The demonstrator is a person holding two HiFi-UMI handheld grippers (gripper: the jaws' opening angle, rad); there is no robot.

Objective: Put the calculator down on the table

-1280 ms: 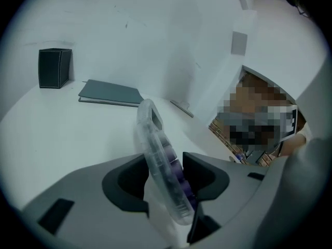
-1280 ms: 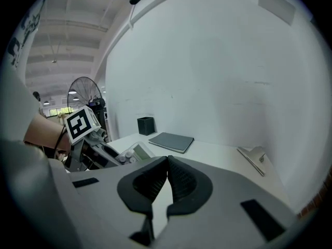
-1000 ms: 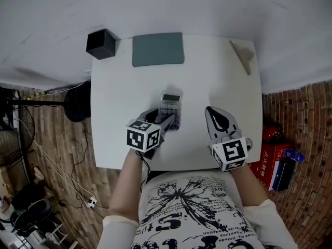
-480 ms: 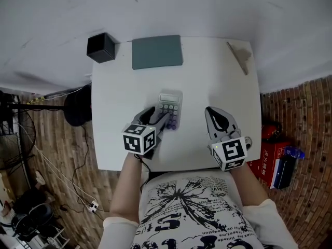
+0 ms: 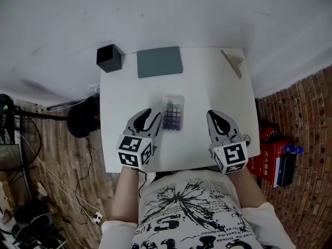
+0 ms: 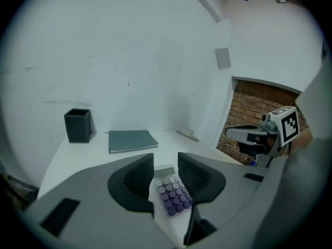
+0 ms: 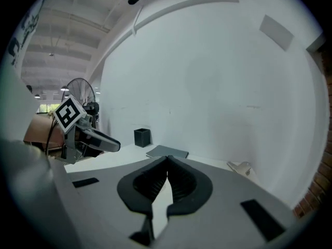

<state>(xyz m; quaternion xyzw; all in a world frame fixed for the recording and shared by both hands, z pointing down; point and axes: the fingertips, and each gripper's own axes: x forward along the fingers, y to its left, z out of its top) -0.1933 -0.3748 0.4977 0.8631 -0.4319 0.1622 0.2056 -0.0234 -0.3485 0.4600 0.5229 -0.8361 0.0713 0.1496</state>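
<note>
The calculator [image 5: 173, 114], pale with purple keys, lies flat on the white table [image 5: 124, 92], near the middle. My left gripper [image 5: 148, 116] hangs just left of it and nearer to me, lifted off the table. Its jaws have just been closing but still stand apart with nothing between them. In the left gripper view the calculator [image 6: 173, 195] shows through the gap of the left gripper [image 6: 166, 161], lying on the table beyond the tips. My right gripper [image 5: 218, 119] hovers to the calculator's right, shut and empty; in its own view the right gripper [image 7: 167, 163] has its tips touching.
A black pen box [image 5: 109, 58] stands at the table's far left corner beside a grey-green notebook [image 5: 160, 61]. A beige clip-like object [image 5: 232, 61] lies at the far right corner. On the floor are a fan base [image 5: 83, 115] on the left and a red box [image 5: 270, 157] on the right.
The left gripper has let go of the calculator and drawn back toward me and upward, its jaws narrowing. The calculator stays flat on the table. The right gripper has risen slightly.
</note>
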